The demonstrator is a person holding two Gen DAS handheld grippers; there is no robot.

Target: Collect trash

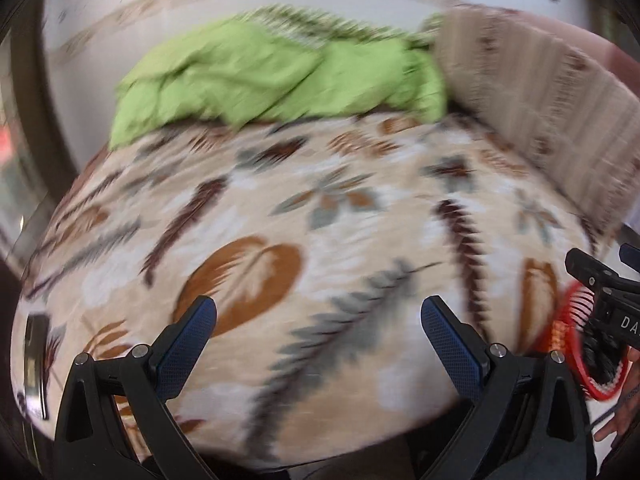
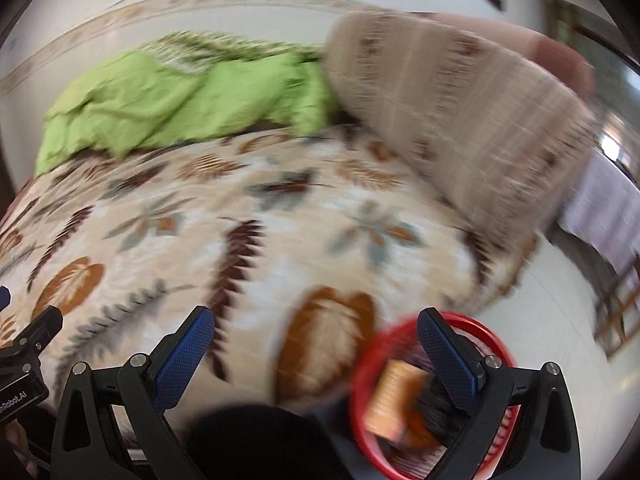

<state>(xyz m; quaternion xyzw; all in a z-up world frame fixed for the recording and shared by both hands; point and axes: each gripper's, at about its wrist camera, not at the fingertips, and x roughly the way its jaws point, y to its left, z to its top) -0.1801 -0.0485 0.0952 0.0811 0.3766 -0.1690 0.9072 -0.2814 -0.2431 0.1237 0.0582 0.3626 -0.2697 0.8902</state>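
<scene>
Both views are motion-blurred. A red slatted basket (image 2: 362,392) stands on the floor beside the bed, with orange wrappers (image 2: 390,396) and dark scraps inside. My right gripper (image 2: 316,332) hangs open above the bed edge, its right finger over the basket rim. Nothing sits between its blue pads. My left gripper (image 1: 318,318) is also open and holds nothing, hovering over the leaf-patterned bedspread (image 1: 320,208). The basket (image 1: 576,312) shows at the right edge of the left wrist view, partly hidden by the other gripper's body.
A crumpled green cloth (image 1: 272,76) lies at the far side of the bed, next to a beige patterned pillow (image 2: 452,112). A dark flat object (image 1: 36,360) lies at the bed's left edge. White floor (image 2: 560,320) and wooden furniture are to the right.
</scene>
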